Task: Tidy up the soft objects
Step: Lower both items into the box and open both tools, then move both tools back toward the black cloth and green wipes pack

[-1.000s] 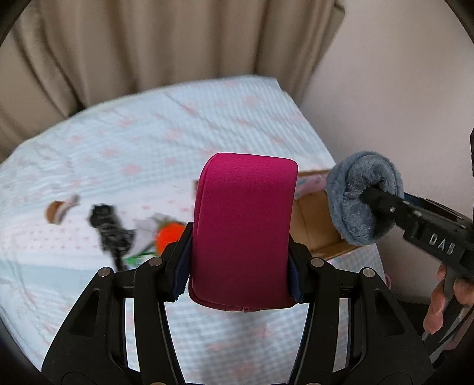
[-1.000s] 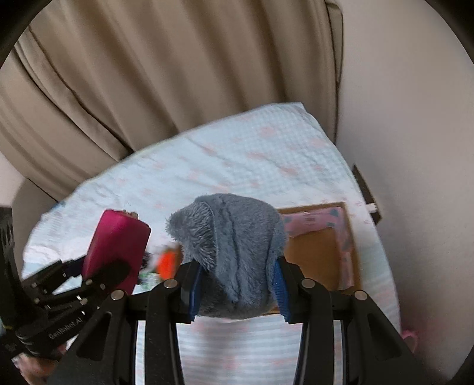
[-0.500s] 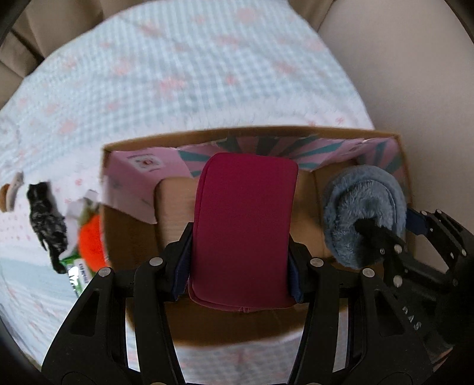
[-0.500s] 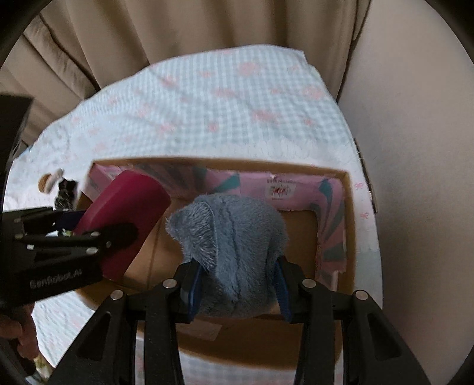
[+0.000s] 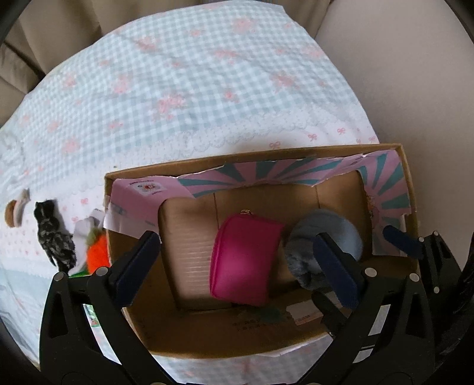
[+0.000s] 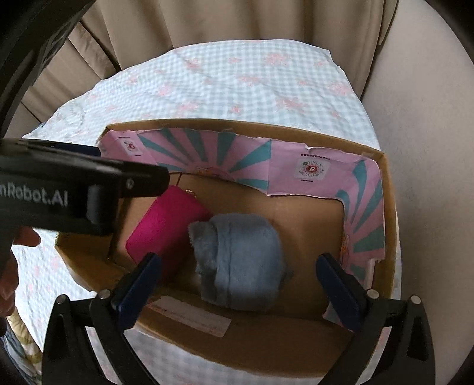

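Note:
A magenta zip pouch (image 5: 244, 260) and a blue-grey fluffy soft object (image 5: 328, 237) lie side by side in an open cardboard box (image 5: 207, 334) with pink and teal flaps. My left gripper (image 5: 237, 263) is open above the pouch, its jaws wide apart. My right gripper (image 6: 237, 281) is open above the fluffy object (image 6: 240, 260), clear of it. The pouch also shows in the right wrist view (image 6: 169, 228), left of the fluffy object. The box rim also shows there (image 6: 243, 340).
The box sits on a bed with a blue-checked cover (image 5: 177, 88). Left of the box lie an orange plush (image 5: 97, 254), a black-and-grey speckled toy (image 5: 53, 237) and a small brown-and-white item (image 5: 14, 207). A wall (image 6: 429, 148) rises right; curtains (image 6: 207, 23) hang behind.
Both grippers moved over the box and opened. The pouch and the fluffy object were let go and now lie in the box.

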Tool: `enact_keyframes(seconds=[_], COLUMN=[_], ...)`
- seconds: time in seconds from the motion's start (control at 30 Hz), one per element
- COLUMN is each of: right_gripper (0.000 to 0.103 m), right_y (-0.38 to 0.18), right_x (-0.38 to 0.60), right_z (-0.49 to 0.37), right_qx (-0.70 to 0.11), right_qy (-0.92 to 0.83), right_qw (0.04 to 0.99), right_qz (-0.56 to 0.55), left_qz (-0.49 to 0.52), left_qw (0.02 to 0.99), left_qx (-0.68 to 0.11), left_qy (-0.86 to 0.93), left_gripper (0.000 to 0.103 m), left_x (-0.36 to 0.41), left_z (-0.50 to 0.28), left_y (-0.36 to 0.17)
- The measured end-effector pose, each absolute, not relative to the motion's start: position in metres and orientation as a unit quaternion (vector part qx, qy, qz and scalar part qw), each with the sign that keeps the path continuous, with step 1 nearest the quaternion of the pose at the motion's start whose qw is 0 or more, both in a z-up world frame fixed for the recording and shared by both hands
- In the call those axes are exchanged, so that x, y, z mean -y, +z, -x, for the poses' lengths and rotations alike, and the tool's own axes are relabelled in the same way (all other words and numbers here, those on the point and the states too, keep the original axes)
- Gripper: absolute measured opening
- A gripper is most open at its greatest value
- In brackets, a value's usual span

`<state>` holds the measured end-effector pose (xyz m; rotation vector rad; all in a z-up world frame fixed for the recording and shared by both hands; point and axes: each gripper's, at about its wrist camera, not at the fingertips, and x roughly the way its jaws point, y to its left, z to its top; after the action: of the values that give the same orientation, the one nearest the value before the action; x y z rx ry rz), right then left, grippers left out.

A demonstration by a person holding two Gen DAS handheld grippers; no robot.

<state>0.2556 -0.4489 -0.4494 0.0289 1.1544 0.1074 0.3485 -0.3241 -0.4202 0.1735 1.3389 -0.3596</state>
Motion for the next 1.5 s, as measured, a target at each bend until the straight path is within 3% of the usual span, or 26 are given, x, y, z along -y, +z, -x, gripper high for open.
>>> enact_keyframes(seconds=[0.37,0.7,1.03,1.5], right_gripper=[0.103,0.103,0.103,0.103], right_y=[-0.397,-0.294,-0.193,-0.127], right_x=[0.447,0.43,0.384,0.303], right_z=[-0.247,-0.21,-0.154,-0.061], right_qx=[-0.521,-0.459,-0.39,-0.306], right_qy=[0.032,0.0,-0.019,-0.015], right_qw=[0.853,0.888,0.921,0.951], right_qz=[-0.012,-0.02,-0.015,-0.044], left_qz=[-0.07,-0.062,-0.041,-0.031], left_qw=[0.788,0.845,0.902,0.937], left_qx=[-0.586,-0.501,-0.402,-0.33], left_qy=[-0.177,-0.177,-0.151,-0.109], left_gripper=[0.103,0.103,0.103,0.103], left_x=[0.315,0.274,0.184,0.043], left_z=[-0.332,-0.283,-0.194,-0.077], left_y=[-0.367,-0.255,-0.145,-0.095])
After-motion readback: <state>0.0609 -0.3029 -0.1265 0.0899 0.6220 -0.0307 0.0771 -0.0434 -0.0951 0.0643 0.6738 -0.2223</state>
